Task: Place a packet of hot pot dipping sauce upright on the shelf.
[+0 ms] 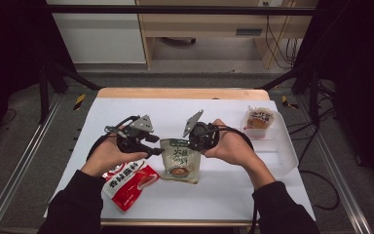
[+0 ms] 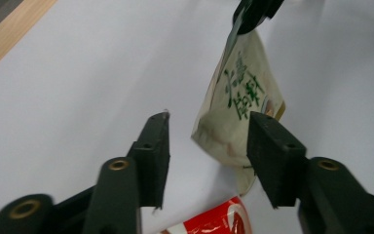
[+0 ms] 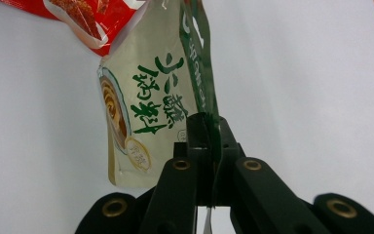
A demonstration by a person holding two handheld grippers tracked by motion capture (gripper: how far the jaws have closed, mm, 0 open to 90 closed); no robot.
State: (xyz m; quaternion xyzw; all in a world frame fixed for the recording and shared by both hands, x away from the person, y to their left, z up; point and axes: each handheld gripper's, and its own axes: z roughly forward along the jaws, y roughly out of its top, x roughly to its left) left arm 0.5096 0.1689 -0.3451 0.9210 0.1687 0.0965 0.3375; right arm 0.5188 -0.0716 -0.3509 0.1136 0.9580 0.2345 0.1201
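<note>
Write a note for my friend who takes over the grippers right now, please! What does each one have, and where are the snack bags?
Right gripper: shut on the green top edge of the beige pouch.
Left gripper: open, the pouch's lower corner between its jaws, not pinched.
Red pouch: flat on the white table, near the left hand.
Clear bin: at the right, holds an orange packet.
Done: beige pouch picked up.
Left: probably into the bin.

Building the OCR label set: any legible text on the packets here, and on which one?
Beige pouch: large green Chinese characters, seemingly "火锅底料"; its small print is too blurred to read.
Red pouch: white Chinese characters, too blurred to read.
Packet in the bin: dark characters, too small to read.
</note>
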